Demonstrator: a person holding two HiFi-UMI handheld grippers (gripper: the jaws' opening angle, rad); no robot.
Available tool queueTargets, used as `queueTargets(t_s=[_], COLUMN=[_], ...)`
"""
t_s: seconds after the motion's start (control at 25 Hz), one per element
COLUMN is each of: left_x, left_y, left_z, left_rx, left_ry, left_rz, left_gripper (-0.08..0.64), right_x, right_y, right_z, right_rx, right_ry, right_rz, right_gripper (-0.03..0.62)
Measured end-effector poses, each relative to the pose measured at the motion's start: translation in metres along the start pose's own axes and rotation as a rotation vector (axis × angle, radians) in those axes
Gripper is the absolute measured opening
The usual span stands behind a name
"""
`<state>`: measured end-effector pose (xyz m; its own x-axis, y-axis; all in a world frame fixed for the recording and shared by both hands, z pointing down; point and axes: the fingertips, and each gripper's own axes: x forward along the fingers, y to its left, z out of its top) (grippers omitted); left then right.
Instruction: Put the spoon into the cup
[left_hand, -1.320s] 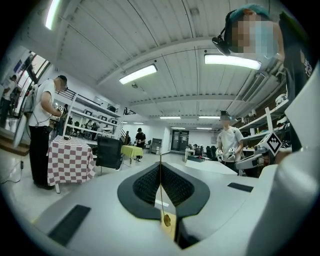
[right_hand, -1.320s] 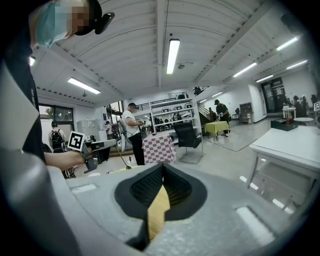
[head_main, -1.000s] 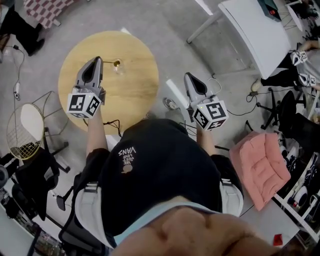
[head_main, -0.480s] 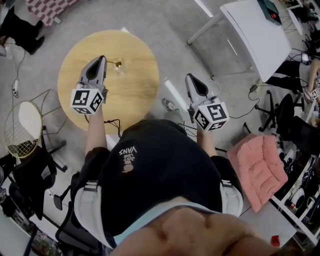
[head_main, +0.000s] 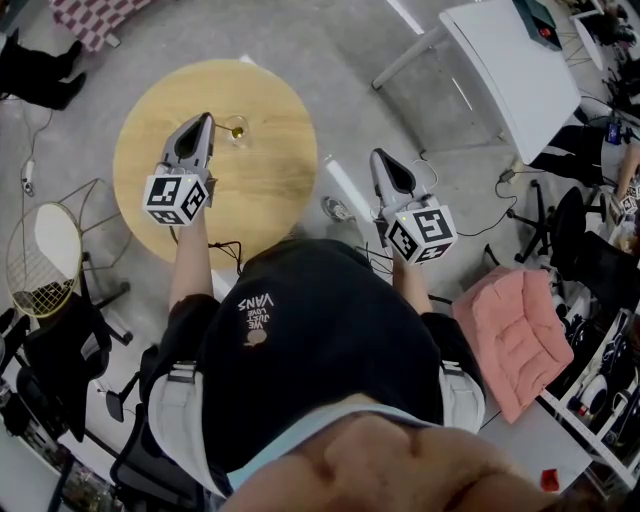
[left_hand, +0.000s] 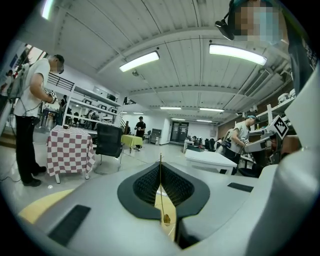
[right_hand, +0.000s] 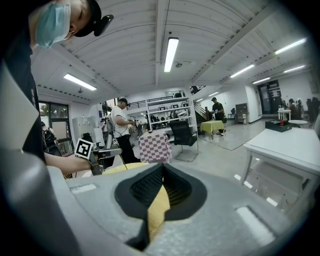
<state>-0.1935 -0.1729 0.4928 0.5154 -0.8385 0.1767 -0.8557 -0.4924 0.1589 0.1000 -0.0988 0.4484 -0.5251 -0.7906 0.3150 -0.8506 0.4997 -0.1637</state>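
A round wooden table (head_main: 260, 190) carries a small clear glass cup (head_main: 240, 138) near its far middle. My left gripper (head_main: 204, 121) hovers over the table's left part, shut on a thin gold spoon (head_main: 228, 126). The spoon's bowl end reaches right to the cup; I cannot tell whether it is inside. In the left gripper view the spoon (left_hand: 161, 190) stands pinched between the shut jaws of the left gripper (left_hand: 160, 165). My right gripper (head_main: 381, 156) hangs off the table's right side over the floor. In its own view the right gripper (right_hand: 161, 169) is shut and holds nothing.
A white table (head_main: 510, 70) stands at the upper right and a pink cushioned seat (head_main: 515, 335) at the right. A wire-frame chair (head_main: 45, 255) sits left of the round table. Cables and a small object (head_main: 336, 208) lie on the floor between the grippers.
The left gripper with the spoon has drifted slightly right and farther, bringing the spoon's end closer to the cup. The right gripper has hardly moved.
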Motion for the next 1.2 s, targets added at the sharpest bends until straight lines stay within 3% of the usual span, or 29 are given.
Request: queueTargets(t_s=[1.2], left_x=[0.016], left_y=[0.007], left_z=[-0.033], left_rx=[-0.030], left_ry=[0.074], left_rz=[-0.018], left_gripper=[0.002], right_x=[0.005], right_y=[-0.003], right_z=[-0.003], right_rx=[0.004], right_ry=[0.025], right_rz=[-0.010], right_gripper=[-0.002])
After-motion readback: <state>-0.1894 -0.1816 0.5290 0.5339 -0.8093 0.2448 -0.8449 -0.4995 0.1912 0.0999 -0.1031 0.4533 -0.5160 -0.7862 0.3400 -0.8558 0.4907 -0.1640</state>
